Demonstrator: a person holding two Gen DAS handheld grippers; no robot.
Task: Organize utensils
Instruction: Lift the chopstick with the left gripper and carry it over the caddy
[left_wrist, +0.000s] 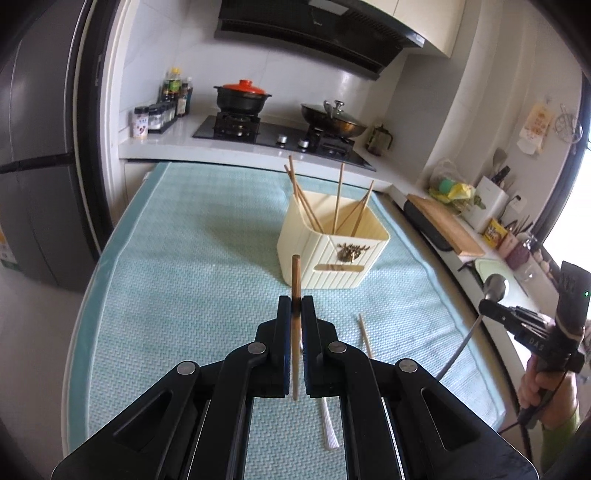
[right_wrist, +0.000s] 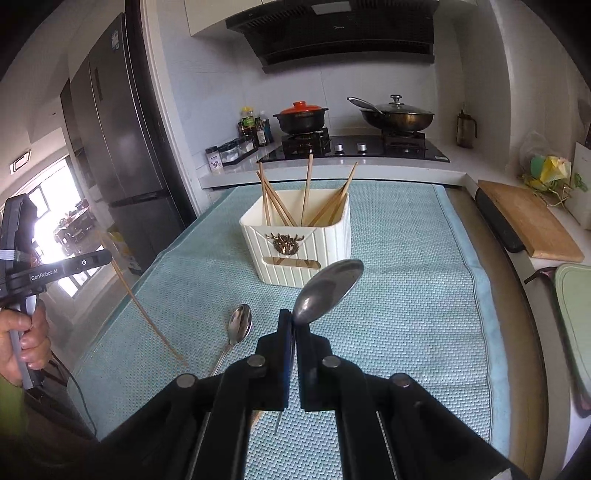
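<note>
My left gripper (left_wrist: 296, 301) is shut on a wooden chopstick (left_wrist: 296, 275) and holds it upright above the teal mat, short of the cream utensil holder (left_wrist: 332, 254). The holder has several chopsticks (left_wrist: 338, 199) standing in it. My right gripper (right_wrist: 294, 321) is shut on a metal spoon (right_wrist: 327, 288), bowl pointing up toward the holder (right_wrist: 295, 247). A second spoon (right_wrist: 239, 325) lies on the mat to its left. A loose chopstick (left_wrist: 365, 334) and a utensil handle (left_wrist: 328, 428) lie on the mat near the left gripper.
The teal mat (left_wrist: 184, 277) covers the table. Behind it is a counter with a gas hob (left_wrist: 258, 129), a red-lidded pot (left_wrist: 242, 96) and a wok (left_wrist: 332, 120). A wooden cutting board (right_wrist: 532, 218) lies at right. A fridge (right_wrist: 122, 147) stands at left.
</note>
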